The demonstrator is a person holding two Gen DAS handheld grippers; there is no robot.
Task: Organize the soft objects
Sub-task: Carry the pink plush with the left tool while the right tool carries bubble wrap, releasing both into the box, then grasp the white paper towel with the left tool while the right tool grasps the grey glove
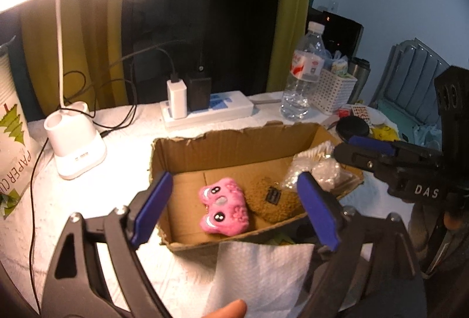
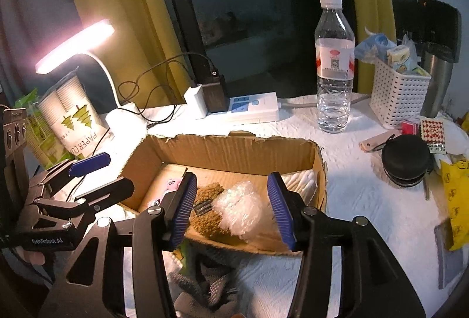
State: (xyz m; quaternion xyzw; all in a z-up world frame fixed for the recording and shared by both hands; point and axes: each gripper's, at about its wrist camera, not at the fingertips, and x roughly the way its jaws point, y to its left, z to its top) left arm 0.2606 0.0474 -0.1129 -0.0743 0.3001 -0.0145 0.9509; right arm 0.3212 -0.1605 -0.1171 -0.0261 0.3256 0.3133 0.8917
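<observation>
Here the table (image 2: 366,186) carries an open cardboard box (image 1: 228,146) near its front edge; behind the box stand a lamp (image 1: 79,139), a power strip (image 1: 211,109), a bottle (image 2: 334,65) and a white basket (image 2: 398,96); a black round case (image 2: 407,161) lies to the box's right. Inside the box, a pink plush (image 1: 224,206) lies beside a brown plush (image 1: 272,200), with a clear plastic wad (image 2: 241,209) touching the brown one and cotton swabs (image 2: 299,181) against the right wall. A white paper towel (image 1: 263,277) lies just before the box; a grey knit cloth (image 2: 211,285) lies there too. The left gripper (image 1: 234,209) hangs over the box's near edge, jaws spread, holding nothing; the right gripper (image 2: 234,206) does likewise, jaws spread and empty.
</observation>
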